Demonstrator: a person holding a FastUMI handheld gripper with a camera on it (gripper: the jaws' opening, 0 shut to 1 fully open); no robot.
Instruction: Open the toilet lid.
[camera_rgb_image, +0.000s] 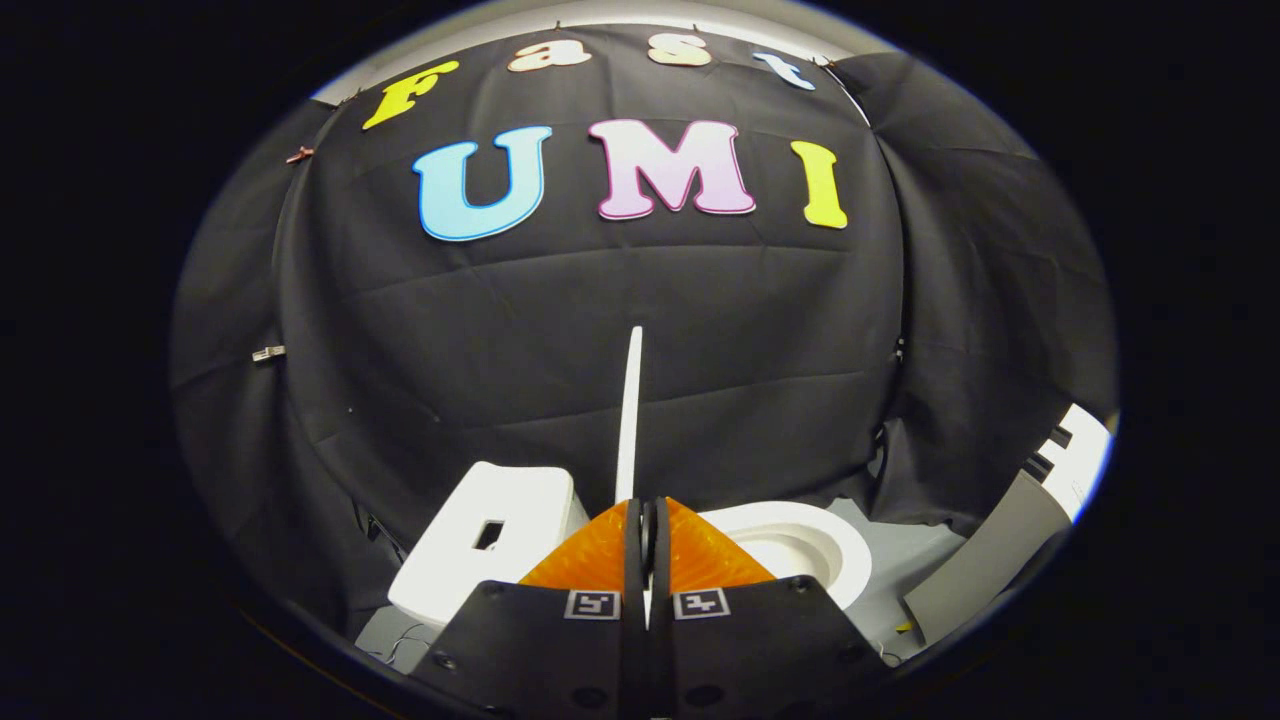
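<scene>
A small white toilet stands just ahead of my fingers, its tank (495, 540) to the left and its open bowl (800, 550) to the right. The white toilet lid (629, 420) is lifted and seen edge-on as a thin upright strip rising from between my fingertips. My gripper (647, 515) is shut on the lid's lower edge, with both orange fingers (590, 555) pressed against it. The bowl's rim and hollow lie uncovered to the right of the lid.
The toilet rests on a pale grey floor (900, 560) in front of the black cloth wall (600, 330). To the right, a grey slanted panel (985, 560) leans beside a white block with black marks (1075, 450).
</scene>
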